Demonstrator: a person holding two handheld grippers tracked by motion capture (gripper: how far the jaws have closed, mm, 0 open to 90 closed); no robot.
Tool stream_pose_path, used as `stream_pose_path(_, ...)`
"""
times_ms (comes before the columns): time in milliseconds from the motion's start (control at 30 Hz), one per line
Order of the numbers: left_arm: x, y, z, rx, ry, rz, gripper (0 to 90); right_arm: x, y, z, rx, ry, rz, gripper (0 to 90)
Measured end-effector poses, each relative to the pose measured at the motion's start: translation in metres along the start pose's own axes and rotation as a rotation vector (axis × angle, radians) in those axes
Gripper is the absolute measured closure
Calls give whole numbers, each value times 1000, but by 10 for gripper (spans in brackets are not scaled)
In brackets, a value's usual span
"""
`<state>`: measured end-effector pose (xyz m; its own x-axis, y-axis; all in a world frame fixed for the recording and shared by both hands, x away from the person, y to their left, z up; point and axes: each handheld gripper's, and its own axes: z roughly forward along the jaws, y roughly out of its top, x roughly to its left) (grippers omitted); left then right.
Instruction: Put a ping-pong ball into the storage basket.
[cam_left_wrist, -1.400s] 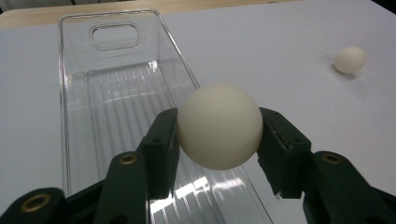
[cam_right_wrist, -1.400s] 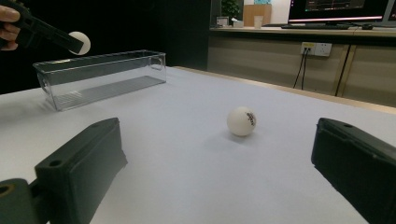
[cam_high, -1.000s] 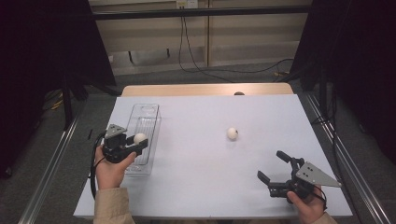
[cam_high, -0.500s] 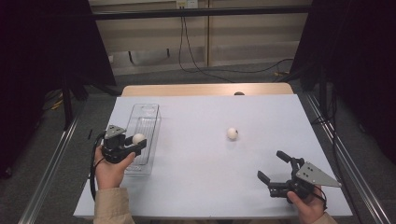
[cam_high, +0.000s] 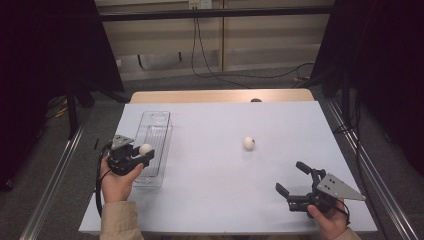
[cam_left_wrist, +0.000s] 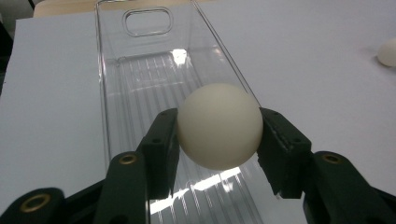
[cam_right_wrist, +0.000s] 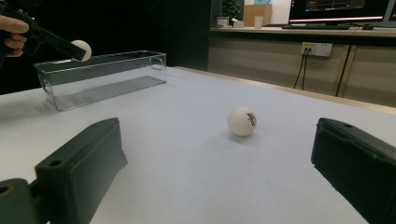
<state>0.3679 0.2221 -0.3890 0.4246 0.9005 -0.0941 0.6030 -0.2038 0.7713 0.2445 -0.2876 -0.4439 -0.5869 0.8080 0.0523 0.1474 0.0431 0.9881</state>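
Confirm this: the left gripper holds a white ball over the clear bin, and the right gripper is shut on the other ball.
Not quite. The right gripper is open and empty; the other ball lies free on the table ahead of it, as the right gripper view shows. The left gripper does hold a ball over the bin.

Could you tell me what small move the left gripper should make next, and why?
Probably lower slightly and open. The left gripper is shut on a ball directly above the clear bin, so releasing should drop it inside.

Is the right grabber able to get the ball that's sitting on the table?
Probably yes. The right gripper is open, and the white ball lies straight ahead of its jaws on the bare table with nothing between them.
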Motion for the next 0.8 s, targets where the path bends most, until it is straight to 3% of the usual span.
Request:
stream_pose_path(533, 0, -1, 3, 7, 22, 4, 472, 0, 0, 0, 2, 0, -1, 16)
stream_pose_path(800, -4, 2, 0, -15, 3, -2, 418, 0, 0, 0, 0, 0, 5, 16)
